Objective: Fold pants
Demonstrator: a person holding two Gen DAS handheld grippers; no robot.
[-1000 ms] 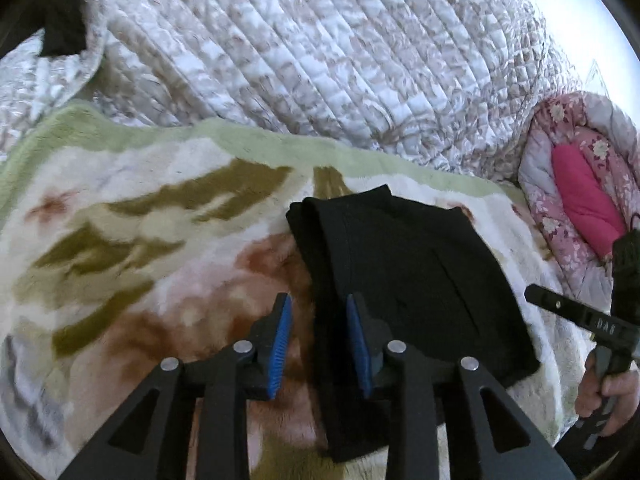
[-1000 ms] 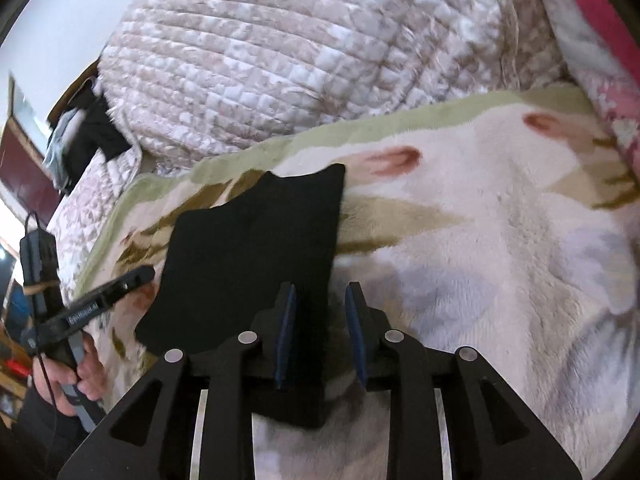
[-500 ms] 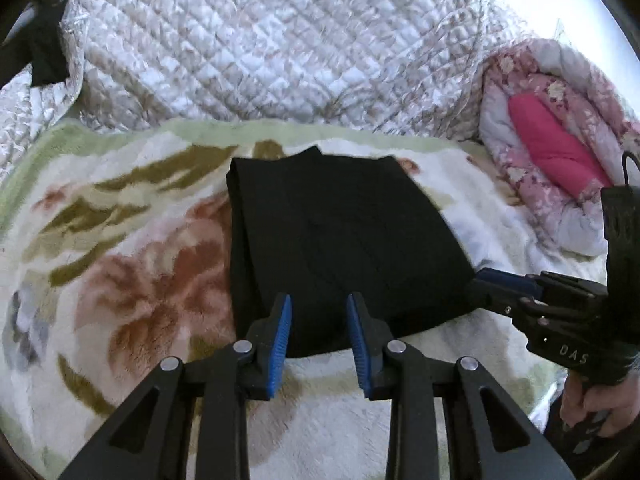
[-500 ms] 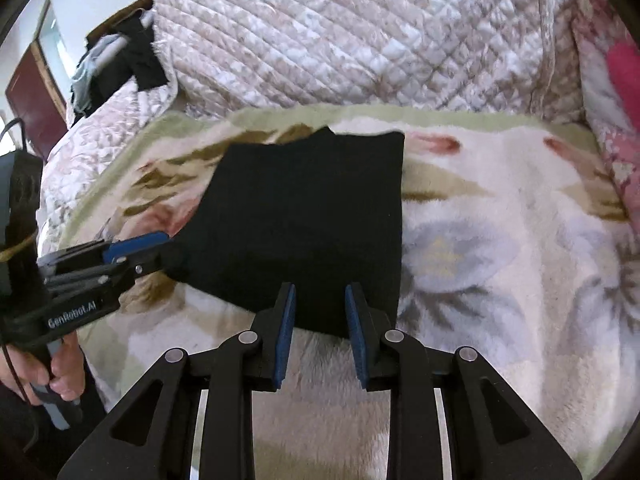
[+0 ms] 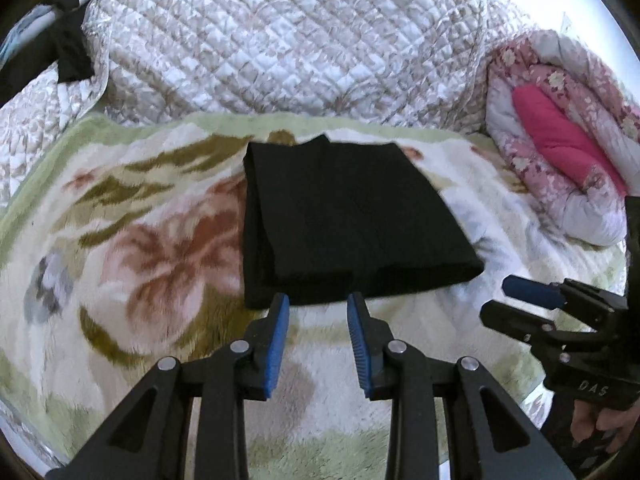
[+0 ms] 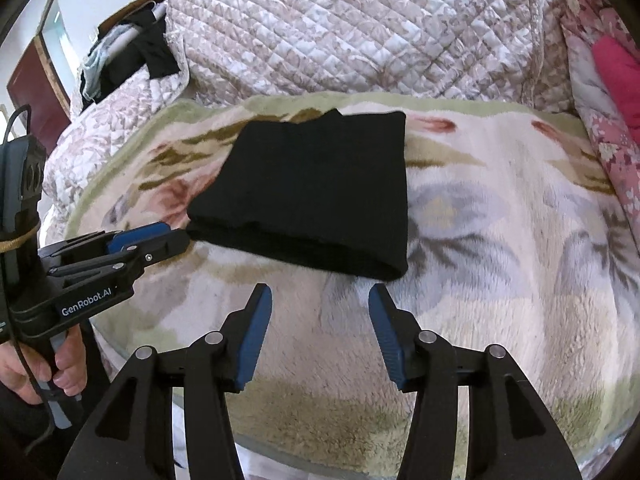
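Currently both grippers are sitting empty, fingers spread apart, nothing between the blue pads. Left gripper [image 5: 318, 302] is hovering at the near edge of the pants [image 5: 344, 224], fingertips just beside the black fabric at its 6 o'clock, whether touching I cannot tell. Right gripper [image 6: 320, 294] is hanging over the blanket [image 6: 500, 264], spread wider, tips near the folded edge of the pants [image 6: 316, 192] but apart from it.

Pants are lying flat as a black, roughly rectangular folded stack, layers showing along the left side in the left wrist view. They are resting on the fleece floral blanket [image 5: 132, 248], toward its far half.

Right gripper [image 5: 524, 300] is showing at 3–4 o'clock in the left view, off the pants' near right corner. Left gripper [image 6: 164, 238] is showing at 9 o'clock in the right view, tip just beside the pants' near left corner.

Quilted bedspread [image 5: 288, 40] is bunching up at 12 o'clock behind the blanket. Pink floral quilt [image 5: 560, 140] is lying at 2 o'clock. Dark clothes [image 6: 140, 48] are hanging at 10–11 o'clock in the right view.
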